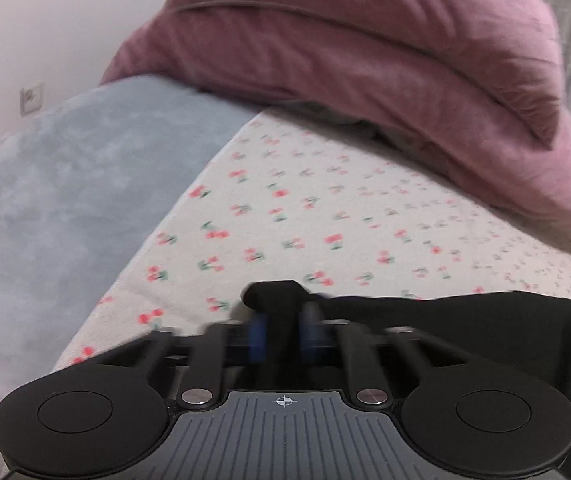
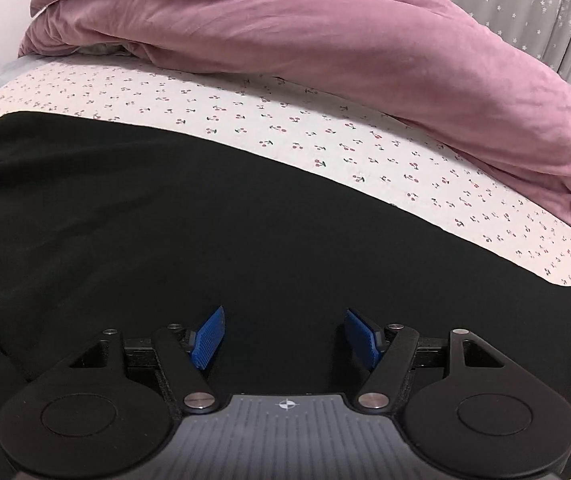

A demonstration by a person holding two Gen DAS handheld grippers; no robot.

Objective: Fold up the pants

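Black pants [image 2: 205,240] spread flat on cherry-print sheet [image 2: 325,128], filling lower half of right view. Left gripper [image 1: 281,320] pinched on bunched edge, lower centre. Right gripper [image 2: 285,332] spread wide above cloth, empty. Judged soft, light, limp; best gripped at edges or corners.

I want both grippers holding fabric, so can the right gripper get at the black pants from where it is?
Probably yes: the right gripper is open directly above the black pants, with nothing between.
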